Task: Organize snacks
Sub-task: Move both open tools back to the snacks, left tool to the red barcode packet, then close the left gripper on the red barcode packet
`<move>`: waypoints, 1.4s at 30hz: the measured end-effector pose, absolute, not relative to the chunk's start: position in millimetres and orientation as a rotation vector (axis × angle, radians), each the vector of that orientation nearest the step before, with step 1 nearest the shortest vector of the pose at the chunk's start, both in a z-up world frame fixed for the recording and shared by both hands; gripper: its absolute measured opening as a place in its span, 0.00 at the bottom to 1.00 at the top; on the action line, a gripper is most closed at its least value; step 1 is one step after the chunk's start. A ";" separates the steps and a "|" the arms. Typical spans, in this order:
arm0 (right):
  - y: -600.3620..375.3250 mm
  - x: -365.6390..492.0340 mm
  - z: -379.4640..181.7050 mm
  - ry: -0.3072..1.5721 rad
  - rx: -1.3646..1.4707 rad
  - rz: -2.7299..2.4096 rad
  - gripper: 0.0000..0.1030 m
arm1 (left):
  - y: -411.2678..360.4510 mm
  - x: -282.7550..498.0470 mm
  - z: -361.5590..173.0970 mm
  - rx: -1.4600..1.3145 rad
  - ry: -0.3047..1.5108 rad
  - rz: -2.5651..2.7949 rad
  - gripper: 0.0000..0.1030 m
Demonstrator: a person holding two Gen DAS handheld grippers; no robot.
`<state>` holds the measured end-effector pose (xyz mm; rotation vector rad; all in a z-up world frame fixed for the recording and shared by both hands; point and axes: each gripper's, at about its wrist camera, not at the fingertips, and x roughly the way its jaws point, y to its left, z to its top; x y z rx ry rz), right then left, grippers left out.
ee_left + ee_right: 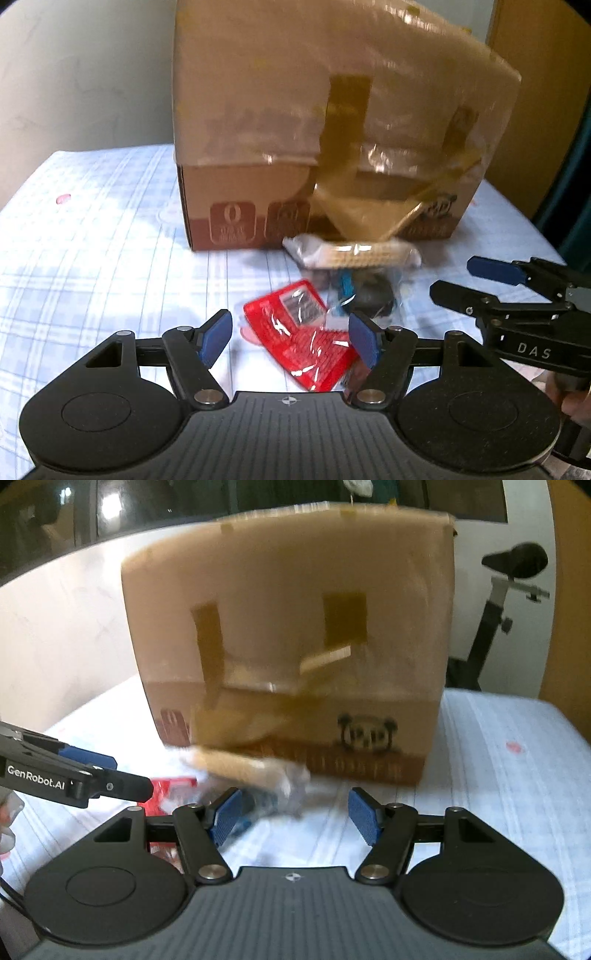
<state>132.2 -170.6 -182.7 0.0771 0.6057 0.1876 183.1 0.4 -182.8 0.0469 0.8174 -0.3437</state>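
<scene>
Three snack packs lie on the checked cloth in front of a cardboard box (332, 147). A red packet (303, 339) is nearest, between and just beyond the blue pads of my left gripper (290, 338), which is open and above it. A clear pack of pale biscuits (354, 254) lies against the box, and a dark cookie pack with blue print (365, 295) sits between them. My right gripper (293, 818) is open with nothing in it; the biscuit pack (243, 766) and blue pack (258, 805) are blurred just beyond its left pad. The red packet (173, 790) shows at the left.
The box (295, 646) stands tall with taped flaps, blocking the far side of the table (92, 240). The right gripper (517, 295) enters the left wrist view from the right; the left gripper (74, 775) enters the right wrist view. An exercise bike saddle (517, 561) stands behind.
</scene>
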 end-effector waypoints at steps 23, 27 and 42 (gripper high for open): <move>-179.3 135.6 -196.1 0.641 0.133 0.166 0.65 | -19.3 201.3 -199.3 0.069 0.846 -0.306 0.72; -179.9 135.9 -196.0 0.642 0.140 0.164 0.65 | -14.3 194.1 -200.2 0.071 0.851 -0.325 0.72; -177.8 135.6 -196.3 0.644 0.139 0.164 0.65 | 14.8 194.9 -194.2 0.036 0.841 -0.310 0.72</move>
